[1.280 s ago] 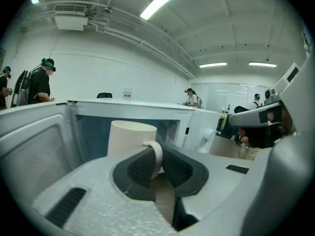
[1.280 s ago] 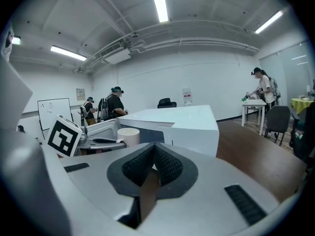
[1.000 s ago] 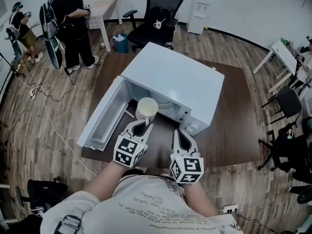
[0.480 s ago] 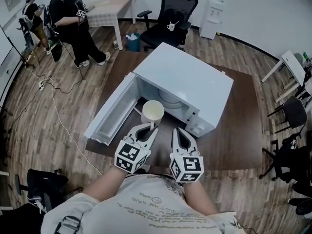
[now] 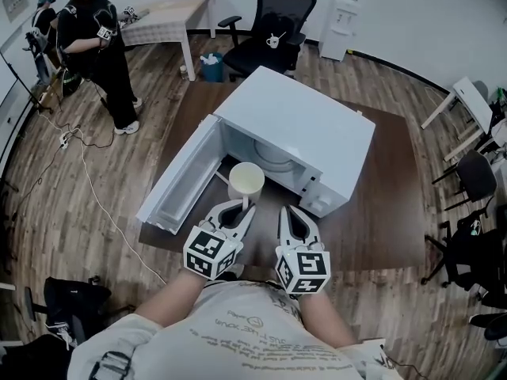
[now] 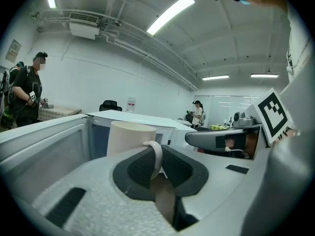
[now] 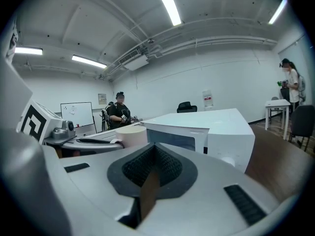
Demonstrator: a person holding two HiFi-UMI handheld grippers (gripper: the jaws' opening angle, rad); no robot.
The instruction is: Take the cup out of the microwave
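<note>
1. Our left tongs (image 5: 238, 206) are closed on the cup's handle (image 6: 158, 156), which sits between their dark pads.
2. Our right tongs (image 5: 291, 214) are closed pad against pad with nothing in them, just right of the left tongs.
3. The cup (image 5: 245, 180) is upright just beyond the left tongs, at the near side of the microwave's (image 5: 305, 129) open mouth.
4. The door (image 5: 176, 182) hangs open to the left.
5. The microwave sits on a brown surface (image 5: 380, 212).

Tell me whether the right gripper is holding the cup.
No, the right gripper is shut on nothing; the cup is held by its handle in the left gripper.
</note>
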